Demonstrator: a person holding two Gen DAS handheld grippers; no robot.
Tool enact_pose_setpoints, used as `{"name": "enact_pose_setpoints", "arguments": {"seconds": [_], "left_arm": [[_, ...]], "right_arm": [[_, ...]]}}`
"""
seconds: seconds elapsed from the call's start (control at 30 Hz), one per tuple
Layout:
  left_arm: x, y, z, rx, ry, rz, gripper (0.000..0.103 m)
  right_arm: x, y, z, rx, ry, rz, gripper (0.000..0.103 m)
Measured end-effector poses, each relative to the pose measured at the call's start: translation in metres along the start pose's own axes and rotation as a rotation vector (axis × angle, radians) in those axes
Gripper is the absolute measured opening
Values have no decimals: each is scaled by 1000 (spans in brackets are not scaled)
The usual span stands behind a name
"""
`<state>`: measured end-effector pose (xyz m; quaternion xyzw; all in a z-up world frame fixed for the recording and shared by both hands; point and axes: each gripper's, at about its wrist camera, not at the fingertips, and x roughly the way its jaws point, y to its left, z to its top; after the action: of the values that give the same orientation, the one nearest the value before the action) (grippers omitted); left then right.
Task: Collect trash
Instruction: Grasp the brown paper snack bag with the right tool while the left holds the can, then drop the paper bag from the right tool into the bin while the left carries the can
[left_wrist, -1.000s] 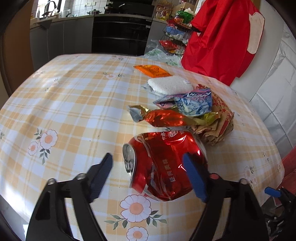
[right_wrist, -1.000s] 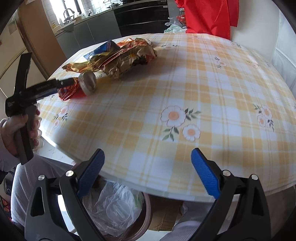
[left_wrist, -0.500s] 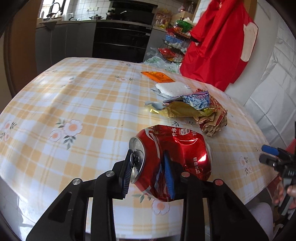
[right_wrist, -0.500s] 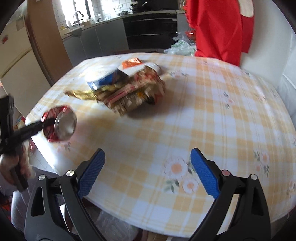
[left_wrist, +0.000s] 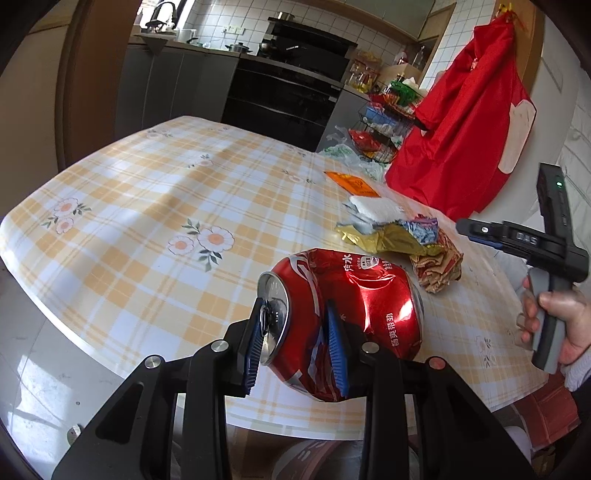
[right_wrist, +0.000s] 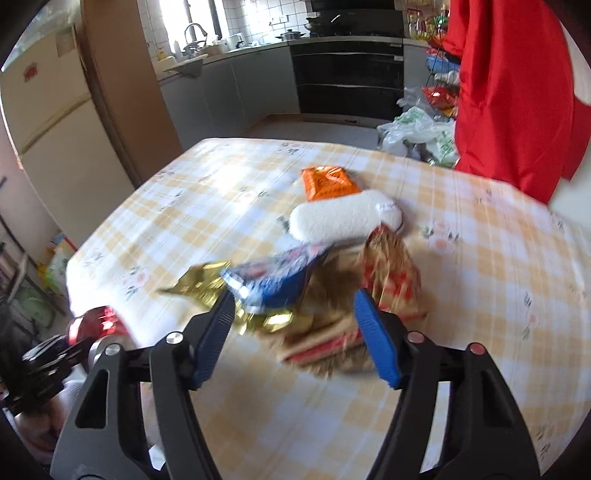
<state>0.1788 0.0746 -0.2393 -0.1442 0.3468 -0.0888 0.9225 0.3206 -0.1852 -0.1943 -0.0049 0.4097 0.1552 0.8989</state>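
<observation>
My left gripper (left_wrist: 297, 341) is shut on the top end of a crushed red soda can (left_wrist: 354, 310) and holds it above the near edge of the table (left_wrist: 155, 206). The can also shows at the lower left of the right wrist view (right_wrist: 98, 321). My right gripper (right_wrist: 295, 338) is open, with its fingers on either side of a pile of crumpled wrappers (right_wrist: 295, 291): gold, blue and red-brown. The pile also shows in the left wrist view (left_wrist: 413, 240). A white pad (right_wrist: 343, 218) and an orange packet (right_wrist: 327, 182) lie behind the pile.
A red cloth (left_wrist: 465, 122) hangs at the table's far right corner. Plastic bags (right_wrist: 421, 133) and a wire rack (left_wrist: 384, 125) stand beyond the table. Kitchen cabinets and an oven (left_wrist: 288, 96) line the back wall. The table's near edge drops to the floor.
My left gripper closed on the can and lifted it back over the table's near edge. My right gripper moved in from the table edge to straddle the wrapper pile.
</observation>
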Motion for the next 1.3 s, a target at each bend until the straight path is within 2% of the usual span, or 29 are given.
{"name": "enact_pose_setpoints", "arguments": {"seconds": [0.1,0.2,0.37,0.47,0.53,0.6,0.67,0.73,0.77,1.07,1.2,1.3], "left_arm": [[-4,7,3,-5,-14,1,31],[-5,13,3,-18,-18,6,31],[-2,15,-1,-29,-9,-3,31],[0,14,-2,-29,-7,-7,31],[0,12,-2,-25,-4,-7,31],[1,10,-3,-22,-2,-9,31],[-1,8,-5,-17,-3,-12,31],[-2,5,-5,-12,-5,-15,31],[-3,4,-6,-10,-5,-17,31],[-19,-13,-12,4,-15,-40,31],[-30,-20,-14,17,-24,-47,31],[-40,-27,-15,29,-33,-55,31]], "right_arm": [[4,-11,6,24,-31,-74,65],[15,-39,7,112,-31,-129,65],[45,-76,-2,237,37,-103,65],[57,-78,-11,257,49,-72,78],[62,-78,-17,267,57,-72,79],[64,-80,-23,295,67,-33,71],[58,-80,-27,306,44,-30,58],[44,-77,-29,284,11,-63,52],[38,-76,-29,270,0,-82,40],[-23,-68,-40,141,-99,-256,40],[-48,-68,-43,55,-123,-395,40],[-71,-75,-46,66,-151,-416,40]]}}
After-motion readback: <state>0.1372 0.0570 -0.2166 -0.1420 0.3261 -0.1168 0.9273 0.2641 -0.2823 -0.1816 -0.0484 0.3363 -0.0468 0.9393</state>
